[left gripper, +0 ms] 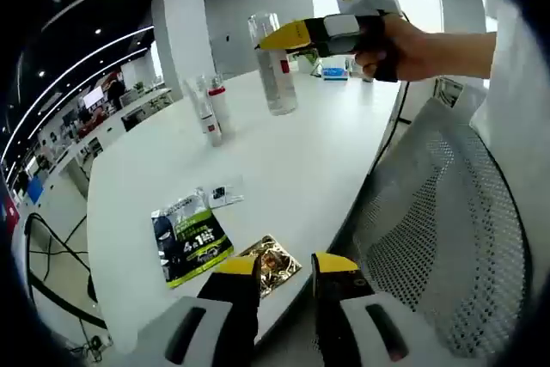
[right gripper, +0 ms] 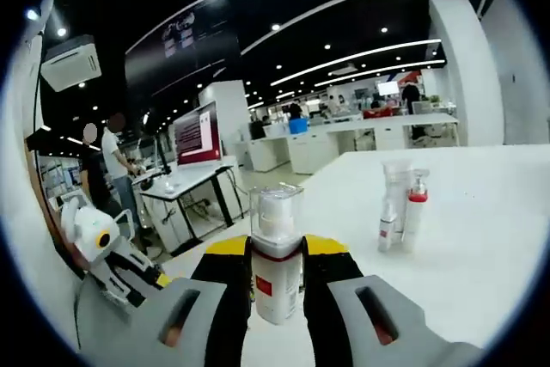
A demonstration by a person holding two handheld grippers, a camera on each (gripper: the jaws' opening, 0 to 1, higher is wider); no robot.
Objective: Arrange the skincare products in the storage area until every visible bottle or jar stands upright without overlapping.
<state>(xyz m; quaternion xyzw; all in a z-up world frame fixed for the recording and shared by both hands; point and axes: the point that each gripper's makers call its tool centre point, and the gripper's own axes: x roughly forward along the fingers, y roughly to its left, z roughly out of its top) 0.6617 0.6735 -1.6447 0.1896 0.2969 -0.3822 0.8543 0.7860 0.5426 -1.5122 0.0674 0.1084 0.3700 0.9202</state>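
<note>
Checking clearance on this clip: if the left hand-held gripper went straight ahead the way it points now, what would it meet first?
Probably the gold sachet, lying on the table just beyond the left hand-held gripper. The green packet lies a little to the left of that line. Depth is hard to judge in a fisheye view.

The yellow-tipped black right gripper hid the sides of the clear, red-labelled tall bottle. Print on the green-and-black sachet was too small to read, and the white mesh chair ran off the picture's edge.
</note>
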